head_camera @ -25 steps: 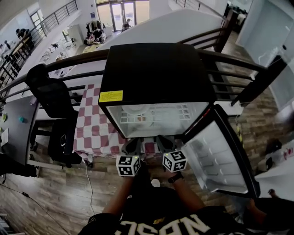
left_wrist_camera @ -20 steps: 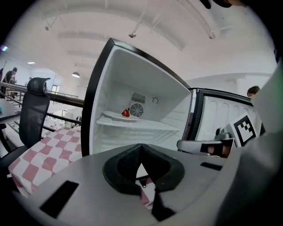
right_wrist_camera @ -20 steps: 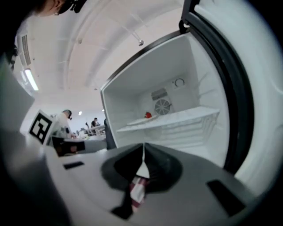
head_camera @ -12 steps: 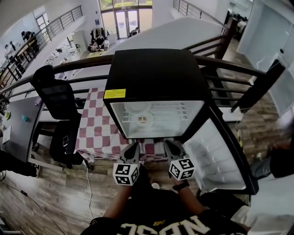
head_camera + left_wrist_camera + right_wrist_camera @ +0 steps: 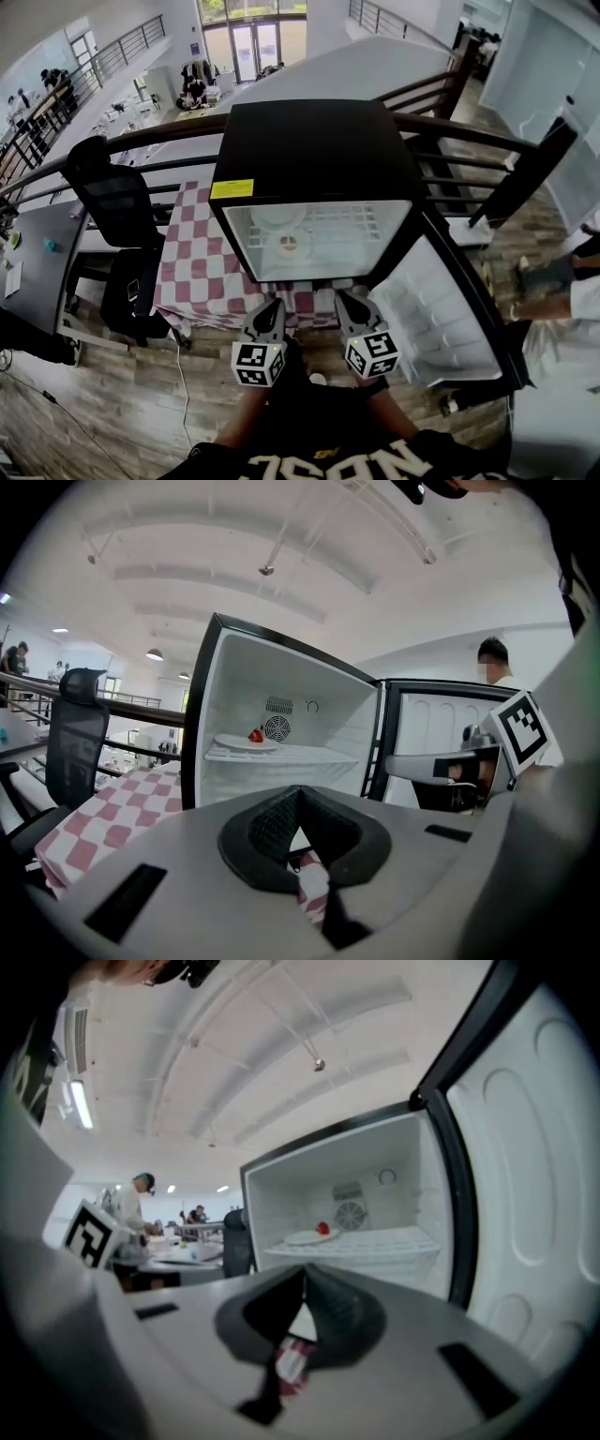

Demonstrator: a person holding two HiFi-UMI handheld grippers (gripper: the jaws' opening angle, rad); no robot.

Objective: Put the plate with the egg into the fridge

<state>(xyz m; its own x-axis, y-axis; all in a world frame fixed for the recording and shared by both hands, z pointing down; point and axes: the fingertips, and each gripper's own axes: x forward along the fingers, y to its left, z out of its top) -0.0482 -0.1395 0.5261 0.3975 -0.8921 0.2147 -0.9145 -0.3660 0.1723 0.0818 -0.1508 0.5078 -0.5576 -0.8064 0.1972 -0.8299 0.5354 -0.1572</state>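
Head view: plate (image 5: 276,246) with egg (image 5: 289,247) on the shelf of the fridge (image 5: 319,150) at 12 o'clock, door (image 5: 441,309) open at 4 o'clock. Only the gripper views show left gripper (image 5: 298,795) and right gripper (image 5: 305,1275) pressed together, empty.

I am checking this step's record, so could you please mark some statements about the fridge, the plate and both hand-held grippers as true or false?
The fridge door stands open. True.
The plate sits on top of the fridge. False: it rests on the shelf inside it.
The left hand-held gripper is shut on the plate. False: its jaws are together, with nothing between them.
The right hand-held gripper is shut and empty. True.
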